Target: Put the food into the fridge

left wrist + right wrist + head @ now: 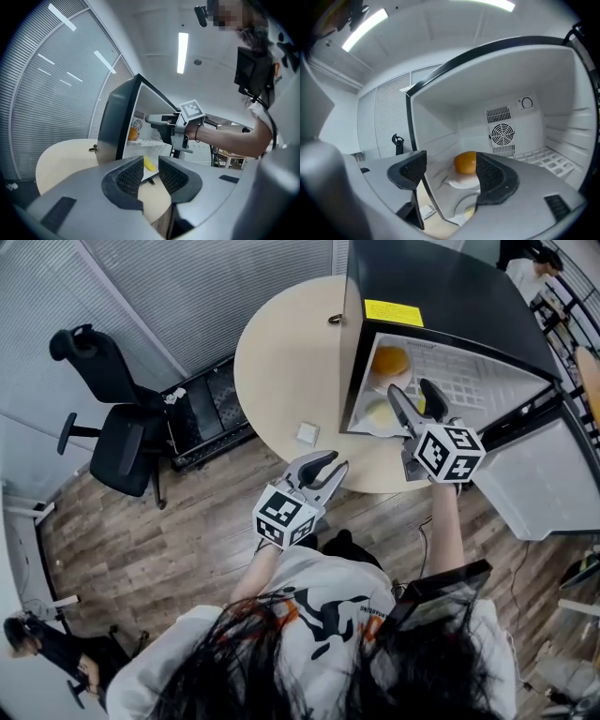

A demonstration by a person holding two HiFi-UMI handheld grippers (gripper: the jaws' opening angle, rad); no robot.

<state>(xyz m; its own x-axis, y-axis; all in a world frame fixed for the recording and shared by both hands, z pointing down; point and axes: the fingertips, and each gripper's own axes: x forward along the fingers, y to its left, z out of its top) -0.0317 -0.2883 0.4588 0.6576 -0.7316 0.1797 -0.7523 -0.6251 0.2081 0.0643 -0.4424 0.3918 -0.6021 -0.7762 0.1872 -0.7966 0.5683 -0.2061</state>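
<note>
A black mini fridge [441,296] stands open on the round table [281,362]. On its upper shelf a round orange food [391,360] [465,162] sits on a white plate [461,182]. A yellow food [380,413] [149,163] lies lower down, at the fridge floor. My right gripper [412,390] [450,171] hangs at the fridge mouth, open wide, with nothing between its jaws; the orange food lies beyond them. Over the table's near edge my left gripper [323,467] [151,176] is open by a narrow gap and holds nothing.
The white fridge door [539,474] stands swung out to the right. A small white square [307,433] lies on the table near the fridge, and a small metal item [335,319] lies at its far side. A black office chair [112,418] stands left on the wooden floor.
</note>
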